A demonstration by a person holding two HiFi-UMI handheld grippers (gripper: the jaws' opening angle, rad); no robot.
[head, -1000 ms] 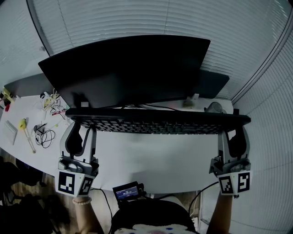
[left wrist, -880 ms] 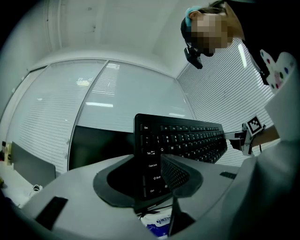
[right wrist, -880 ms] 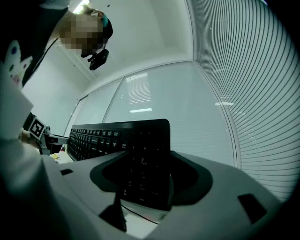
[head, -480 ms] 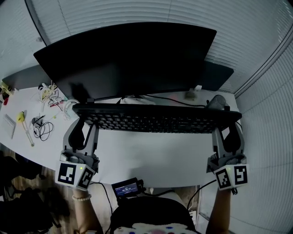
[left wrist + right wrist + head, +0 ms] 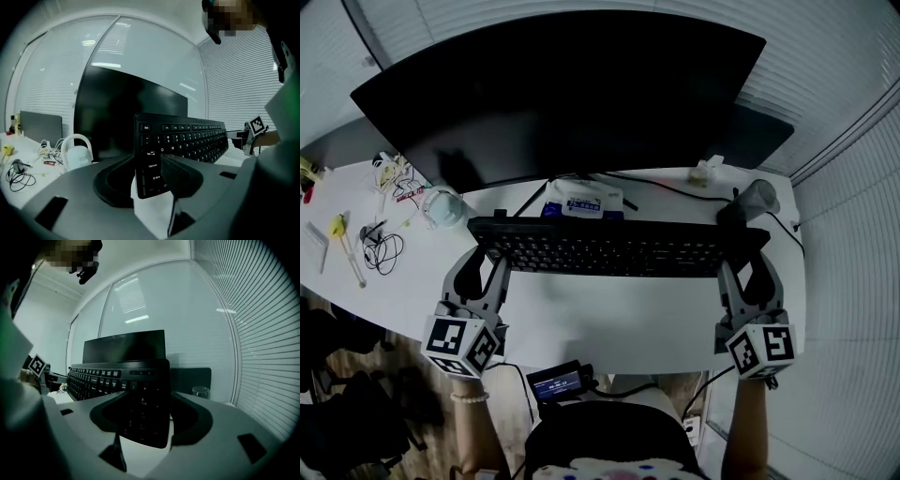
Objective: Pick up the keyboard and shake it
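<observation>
Two hand-held grippers carry a black keyboard point(image 5: 619, 247) between them, across the middle of the head view. The left gripper point(image 5: 483, 267), at 8 o'clock, pinches the keyboard's left end. The right gripper point(image 5: 748, 272), at 4 o'clock, pinches its right end. Each pair of jaws is clamped on the keyboard's edge, not spread free. The keyboard appears to hang clear of the white desk point(image 5: 609, 323), in front of a large dark monitor point(image 5: 562, 94) at 12 o'clock. The pick-up therefore looks done; the shaking either remains or is under way, and one moment cannot show which. Only the head view shows both grippers at once, plus loose cables point(image 5: 380, 255) at 9 o'clock. Only the left gripper view shows the Esc-key end wedged between its jaws, keys tilted toward the camera. Only the right gripper view shows the number-pad end gripped, with a glass point(image 5: 200, 391) at 4 o'clock.
</observation>
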